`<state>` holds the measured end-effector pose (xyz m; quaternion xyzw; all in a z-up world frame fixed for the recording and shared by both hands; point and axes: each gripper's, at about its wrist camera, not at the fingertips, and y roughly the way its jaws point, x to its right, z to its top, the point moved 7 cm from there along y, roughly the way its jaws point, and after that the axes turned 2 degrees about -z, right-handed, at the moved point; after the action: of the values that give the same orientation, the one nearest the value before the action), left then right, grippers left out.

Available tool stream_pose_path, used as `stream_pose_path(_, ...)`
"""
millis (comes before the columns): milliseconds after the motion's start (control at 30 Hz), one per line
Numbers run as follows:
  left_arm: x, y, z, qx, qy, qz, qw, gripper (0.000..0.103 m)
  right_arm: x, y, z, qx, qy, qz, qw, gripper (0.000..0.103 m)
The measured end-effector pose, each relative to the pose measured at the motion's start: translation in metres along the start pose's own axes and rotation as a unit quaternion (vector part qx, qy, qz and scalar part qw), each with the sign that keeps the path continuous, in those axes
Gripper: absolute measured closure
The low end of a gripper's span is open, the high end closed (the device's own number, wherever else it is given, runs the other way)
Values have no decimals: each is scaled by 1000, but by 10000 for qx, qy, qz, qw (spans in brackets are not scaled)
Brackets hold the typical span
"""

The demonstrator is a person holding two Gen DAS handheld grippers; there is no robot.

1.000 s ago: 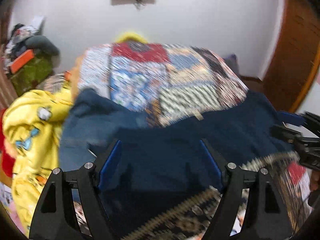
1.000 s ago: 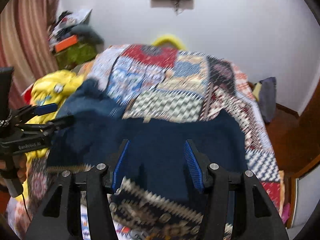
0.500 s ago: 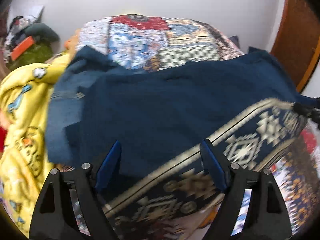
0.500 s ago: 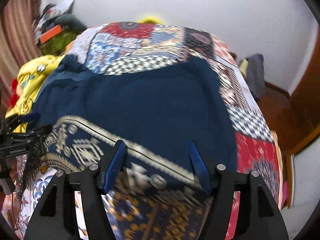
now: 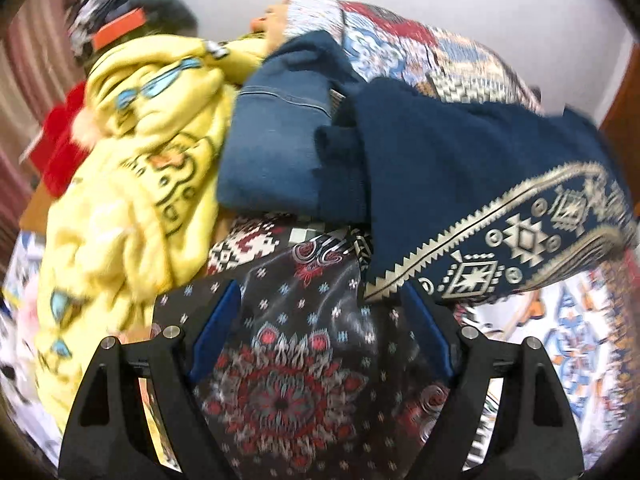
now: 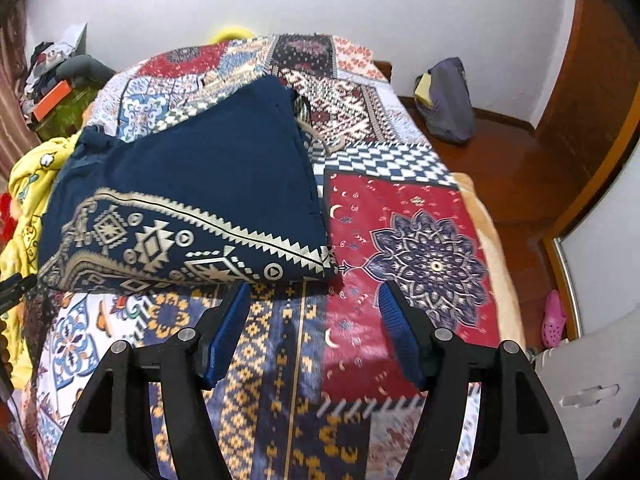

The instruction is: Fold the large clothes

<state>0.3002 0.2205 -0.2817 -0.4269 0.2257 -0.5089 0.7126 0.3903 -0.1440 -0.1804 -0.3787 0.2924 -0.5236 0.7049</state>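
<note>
At the far left of the bed, a yellow printed blanket (image 5: 132,184) lies bunched beside folded blue jeans (image 5: 276,148). Next to the jeans, the navy garment (image 6: 208,184) with a cream geometric border lies folded on the patchwork bedspread (image 6: 420,240), its border edge toward the cameras. The left tool (image 5: 320,340) hovers with its jaws wide apart and empty above a dark patterned patch, its right finger just beside the garment's lower left corner. The right tool (image 6: 316,332) hangs just in front of the garment's right corner, jaws apart, holding nothing. Farther right, a grey bag (image 6: 448,100) sits on the wooden floor.
</note>
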Motion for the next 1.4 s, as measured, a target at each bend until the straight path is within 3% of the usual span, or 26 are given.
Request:
stream_pose_path(133,8,-22,-6,-14,-596,-759,9953,21,-9,-22,-1,232,-81,29,9997,40)
stream_pose_path(200,22,-28,-6,-25,-914,-1256,9879,21,-13,-23,1,305,-170,37,9994,40)
stream_pose_path(333,57,-24,-12,-338,-1345,-2323,9627,21,-33,-26,-2,331,-515,7,9981,40)
stream_pose_path(533,83,14,-17,-713,-1844,-2802,9394,22,-57,-25,-12,486,-1193,-78,9916,40)
stream_pose_path(667,72,43,-13,-731,-2484,-3050,9165,29,-62,-17,-16,430,-1368,-79,9896,40)
stream_pose_path(700,71,45,-10,-673,-2500,-3069,9159,32,-63,-16,-17,411,-1370,-72,9897,40)
stream_pose_path(733,70,47,-5,-558,-2409,-2990,9217,35,-63,-12,-17,384,-1361,-53,9899,40)
stream_pose_path(800,67,53,3,-355,-2175,-2638,9391,51,-64,-6,-20,305,-1313,-15,9909,40)
stream_pose_path(833,65,58,7,-303,-2199,-2643,9385,52,-62,0,-21,233,-1278,-2,9915,40)
stream_pose_path(933,59,67,19,-142,-2670,-2876,9197,54,-62,8,-24,133,-1221,1,9924,40)
stream_pose_path(1067,56,76,38,34,-2892,-2696,9185,55,-59,18,-28,-11,-1141,-26,9935,40)
stream_pose_path(1133,58,77,44,97,-2837,-2532,9248,57,-57,20,-29,-65,-1098,-39,9939,40)
stream_pose_path(1233,64,67,50,285,-2577,-2069,9434,77,-55,15,-29,-74,-1048,-95,9944,40)
stream_pose_path(1267,66,59,52,399,-2445,-1940,9492,88,-55,12,-29,-52,-1031,-96,9946,40)
stream_pose_path(1300,68,47,55,546,-2305,-1860,9536,90,-56,9,-28,-33,-1019,-90,9948,40)
stream_pose_path(1400,71,19,68,820,-2050,-2046,9536,93,-59,-6,-23,66,-1003,-3,9949,40)
